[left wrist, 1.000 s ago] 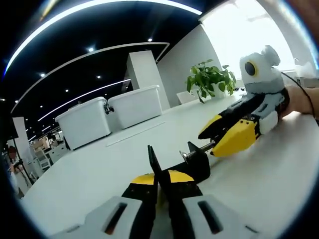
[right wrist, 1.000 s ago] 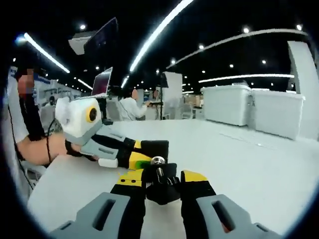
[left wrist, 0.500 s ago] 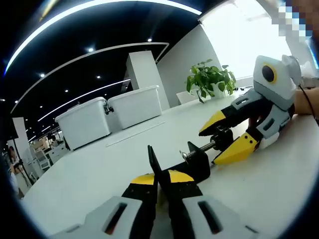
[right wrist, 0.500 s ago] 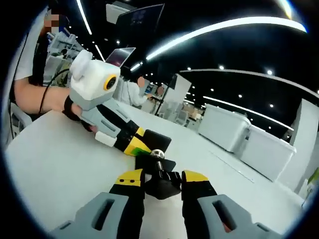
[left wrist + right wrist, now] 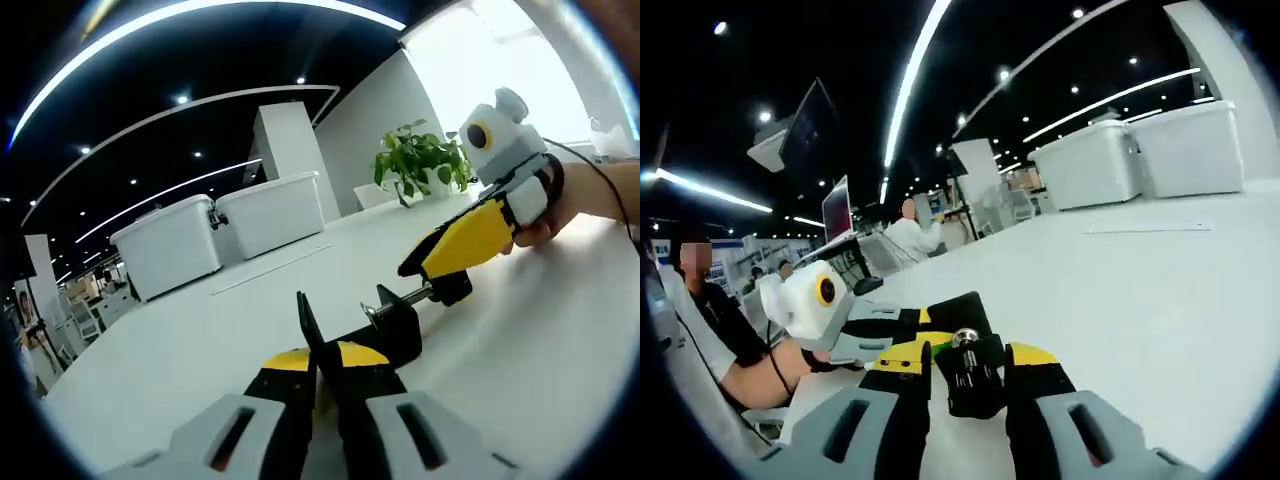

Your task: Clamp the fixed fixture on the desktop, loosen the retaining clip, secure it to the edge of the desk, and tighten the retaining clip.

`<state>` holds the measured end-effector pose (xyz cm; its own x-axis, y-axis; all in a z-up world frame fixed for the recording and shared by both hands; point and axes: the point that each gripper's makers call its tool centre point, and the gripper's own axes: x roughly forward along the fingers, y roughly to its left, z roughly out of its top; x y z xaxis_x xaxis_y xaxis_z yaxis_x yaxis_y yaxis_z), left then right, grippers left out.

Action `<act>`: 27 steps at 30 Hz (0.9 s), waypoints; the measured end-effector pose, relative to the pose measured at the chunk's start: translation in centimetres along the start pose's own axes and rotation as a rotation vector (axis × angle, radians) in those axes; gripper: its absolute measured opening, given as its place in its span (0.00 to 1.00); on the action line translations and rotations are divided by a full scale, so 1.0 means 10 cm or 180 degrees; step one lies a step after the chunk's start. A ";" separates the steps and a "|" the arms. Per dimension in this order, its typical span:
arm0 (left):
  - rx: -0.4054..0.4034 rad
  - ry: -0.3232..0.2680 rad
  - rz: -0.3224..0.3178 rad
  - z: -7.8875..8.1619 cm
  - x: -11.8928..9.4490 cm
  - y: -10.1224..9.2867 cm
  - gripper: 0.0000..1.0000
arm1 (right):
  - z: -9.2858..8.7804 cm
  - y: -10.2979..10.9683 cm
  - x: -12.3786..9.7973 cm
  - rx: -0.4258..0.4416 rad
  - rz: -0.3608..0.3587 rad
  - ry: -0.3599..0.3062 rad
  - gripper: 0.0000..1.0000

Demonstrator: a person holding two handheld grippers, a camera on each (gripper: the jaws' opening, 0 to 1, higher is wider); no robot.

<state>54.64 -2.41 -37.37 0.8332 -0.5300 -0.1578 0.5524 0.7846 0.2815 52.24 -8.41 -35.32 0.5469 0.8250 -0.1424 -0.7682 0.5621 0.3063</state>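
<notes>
A black clamp fixture (image 5: 393,327) lies on the white table (image 5: 540,360). My left gripper (image 5: 318,356) is shut on its body. The clamp's threaded rod runs right to a black knob (image 5: 452,287). My right gripper (image 5: 440,272) comes in from the right, its yellow jaws closed around that knob. In the right gripper view, the right gripper (image 5: 970,358) holds the knob (image 5: 970,380) between its yellow-tipped jaws. Beyond it are the clamp body (image 5: 960,308) and the left gripper (image 5: 908,330), held by a hand.
Two white lidded bins (image 5: 215,235) and a potted plant (image 5: 420,160) stand at the table's far side. In the right gripper view the table edge (image 5: 815,400) runs near the person's forearm (image 5: 760,368). Seated people and a laptop (image 5: 840,208) are farther back.
The right gripper has rolled around the rod's axis while staying on the knob, so its view has tilted. The left gripper and clamp body have stayed still.
</notes>
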 end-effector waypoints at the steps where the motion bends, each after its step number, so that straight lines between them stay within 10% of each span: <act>1: 0.0001 0.0000 0.0001 0.00 0.00 0.00 0.07 | 0.00 -0.02 0.00 0.0031 -0.0017 -0.0005 0.24; 9: 0.0002 0.0002 0.0001 0.02 -0.02 -0.01 0.07 | -0.02 0.03 -0.04 -0.0252 -0.0051 -0.0112 0.20; 18: 0.0017 -0.0005 0.0008 0.02 -0.02 -0.01 0.07 | -0.05 0.16 -0.05 -0.2248 -0.0250 -0.0267 0.21; 27: 0.0000 0.0002 0.0002 -0.01 0.04 0.04 0.07 | 0.01 0.09 -0.07 -0.1630 -0.0260 -0.0266 0.24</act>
<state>55.23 -2.29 -37.40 0.8335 -0.5293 -0.1584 0.5519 0.7849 0.2815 51.20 -8.52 -34.86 0.6204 0.7816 -0.0646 -0.7748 0.5981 -0.2050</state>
